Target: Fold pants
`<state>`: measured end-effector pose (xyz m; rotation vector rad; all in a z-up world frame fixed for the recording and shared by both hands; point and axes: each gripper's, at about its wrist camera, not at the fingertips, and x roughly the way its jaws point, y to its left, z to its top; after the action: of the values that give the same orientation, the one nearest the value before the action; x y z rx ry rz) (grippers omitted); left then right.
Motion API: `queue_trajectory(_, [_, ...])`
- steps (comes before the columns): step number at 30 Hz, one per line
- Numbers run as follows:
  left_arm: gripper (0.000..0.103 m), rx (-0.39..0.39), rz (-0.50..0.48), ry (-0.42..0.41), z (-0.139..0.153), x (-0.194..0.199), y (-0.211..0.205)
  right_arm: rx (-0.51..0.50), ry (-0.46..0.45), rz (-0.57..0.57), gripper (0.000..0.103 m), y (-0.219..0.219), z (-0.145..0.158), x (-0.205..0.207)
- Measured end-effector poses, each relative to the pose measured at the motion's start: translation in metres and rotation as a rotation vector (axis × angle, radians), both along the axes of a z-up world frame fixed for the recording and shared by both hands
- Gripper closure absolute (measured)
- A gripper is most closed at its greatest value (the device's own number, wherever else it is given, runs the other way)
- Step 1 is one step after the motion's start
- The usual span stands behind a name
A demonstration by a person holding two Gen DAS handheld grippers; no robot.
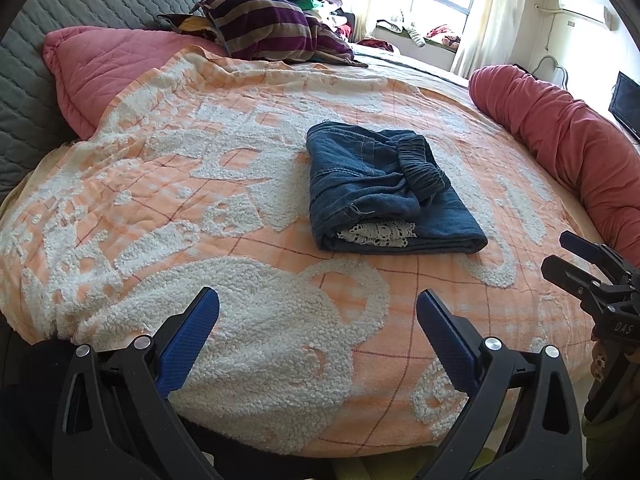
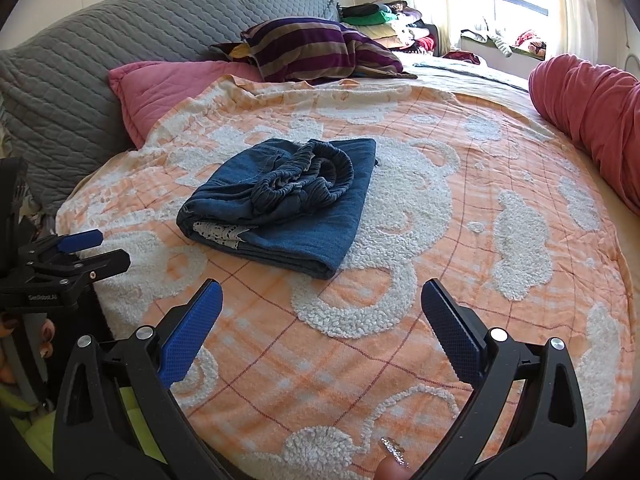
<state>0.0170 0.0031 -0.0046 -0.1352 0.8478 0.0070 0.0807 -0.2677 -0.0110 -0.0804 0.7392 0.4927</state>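
Note:
Blue denim pants [image 1: 384, 188] [image 2: 288, 204] lie folded into a compact rectangle on the orange-and-white blanket [image 1: 240, 208] [image 2: 460, 240], elastic waistband on top and a white lace trim showing at the near edge. My left gripper [image 1: 318, 312] hovers open over the blanket's near edge, well short of the pants. My right gripper [image 2: 320, 300] is also open, a little nearer than the pants, with nothing between its fingers. In the left wrist view the right gripper [image 1: 568, 252] shows at the right edge. At the left edge of the right wrist view is the left gripper [image 2: 102, 248].
A pink pillow [image 1: 104, 68] and a striped purple pillow [image 1: 272, 28] lie at the head, against a grey quilted headboard [image 2: 120, 40]. A rolled red quilt [image 1: 568, 136] lines the right side. Piled clothes [image 2: 384, 20] sit near the window. A fingertip [image 2: 394, 460] shows at the bottom.

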Motion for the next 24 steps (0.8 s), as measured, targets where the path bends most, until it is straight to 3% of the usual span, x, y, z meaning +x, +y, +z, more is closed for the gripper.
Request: queue_trajectory(24, [0.004,-0.013,-0.008,0.005,-0.0031,-0.0031,-0.0051,-0.006,-0.001,-0.004,0.009,-0.0018,-0.0008,-0.0008])
